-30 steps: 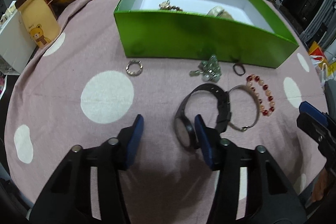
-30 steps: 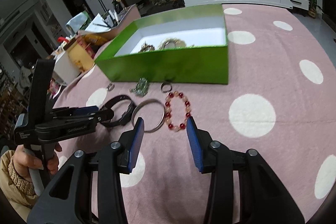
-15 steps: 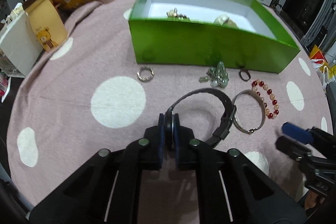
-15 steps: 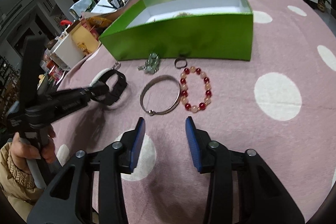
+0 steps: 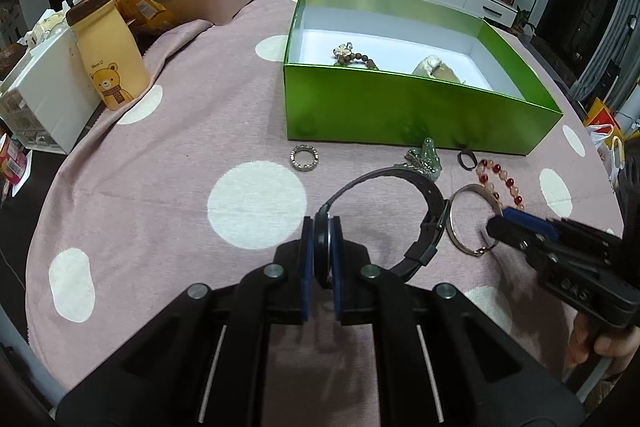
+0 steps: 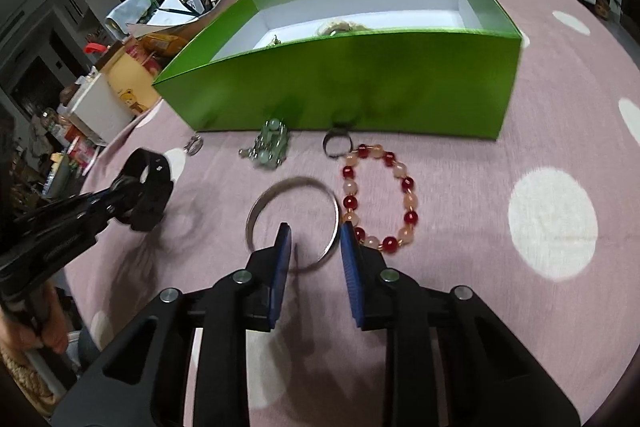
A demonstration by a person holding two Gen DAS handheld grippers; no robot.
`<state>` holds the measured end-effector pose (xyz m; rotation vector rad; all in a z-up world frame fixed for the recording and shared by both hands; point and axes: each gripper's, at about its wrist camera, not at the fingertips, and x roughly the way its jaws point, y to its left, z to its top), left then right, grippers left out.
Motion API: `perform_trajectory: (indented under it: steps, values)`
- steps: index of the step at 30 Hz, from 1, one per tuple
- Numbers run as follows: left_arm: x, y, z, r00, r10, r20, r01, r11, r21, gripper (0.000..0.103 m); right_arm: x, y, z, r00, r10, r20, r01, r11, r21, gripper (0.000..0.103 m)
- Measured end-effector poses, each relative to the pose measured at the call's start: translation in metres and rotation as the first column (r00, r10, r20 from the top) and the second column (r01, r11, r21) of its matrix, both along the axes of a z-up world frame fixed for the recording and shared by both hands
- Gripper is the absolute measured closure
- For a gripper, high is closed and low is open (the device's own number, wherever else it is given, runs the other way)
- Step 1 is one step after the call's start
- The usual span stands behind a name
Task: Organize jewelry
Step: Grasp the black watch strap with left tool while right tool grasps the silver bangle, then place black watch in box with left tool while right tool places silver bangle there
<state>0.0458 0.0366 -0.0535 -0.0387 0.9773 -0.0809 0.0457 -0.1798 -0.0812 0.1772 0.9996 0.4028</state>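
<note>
The left gripper (image 5: pixel 321 247) is clamped on the face of the black wristwatch (image 5: pixel 416 223), its strap arching free toward one o'clock, a hold that should let the watch swing over the near wall of the green box (image 5: pixel 400 111) at twelve o'clock, where a bead bracelet already lies. The right gripper (image 6: pixel 316 251), jaws apart, straddles the near rim of the silver bangle (image 6: pixel 294 215), seemingly lining up its own pick; the red-and-pink bead bracelet (image 6: pixel 380 195) lies just beside at one o'clock.
</note>
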Motion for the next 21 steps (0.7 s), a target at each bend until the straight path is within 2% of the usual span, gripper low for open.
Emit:
perform_trajectory:
  steps: [5, 6, 7, 11, 16, 21]
  values:
    - [0.001, 0.002, 0.0, 1.0, -0.001, 0.003, 0.001, 1.0, -0.007, 0.095, 0.008, 0.016, 0.0, 0.999, 0.012, 0.049, -0.006, 0.992, -0.128, 0.088]
    - [0.001, 0.002, 0.0, 1.0, -0.001, 0.003, 0.001, 1.0, -0.008, 0.095, 0.008, 0.02, 0.0, 0.998, 0.015, 0.062, -0.005, 0.986, -0.166, 0.095]
    - [0.0, 0.002, 0.0, 1.0, -0.001, 0.003, 0.001, 1.0, -0.01, 0.095, 0.008, 0.024, 0.0, 0.997, 0.021, 0.079, -0.004, 0.978, -0.208, 0.097]
    - [0.001, 0.003, 0.0, 1.0, -0.001, 0.002, 0.001, 1.0, -0.014, 0.095, 0.005, 0.029, -0.002, 0.993, 0.042, 0.113, -0.009, 0.962, -0.273, 0.1]
    - [-0.001, 0.005, 0.001, 1.0, -0.004, 0.008, 0.004, 1.0, -0.019, 0.095, 0.0, 0.023, 0.0, 0.993, 0.031, 0.113, -0.004, 0.973, -0.229, 0.101]
    - [-0.004, 0.007, 0.007, 1.0, -0.006, 0.024, 0.007, 1.0, -0.025, 0.095, -0.014, 0.015, 0.021, 0.988, 0.03, 0.152, -0.003, 0.985, -0.172, 0.1]
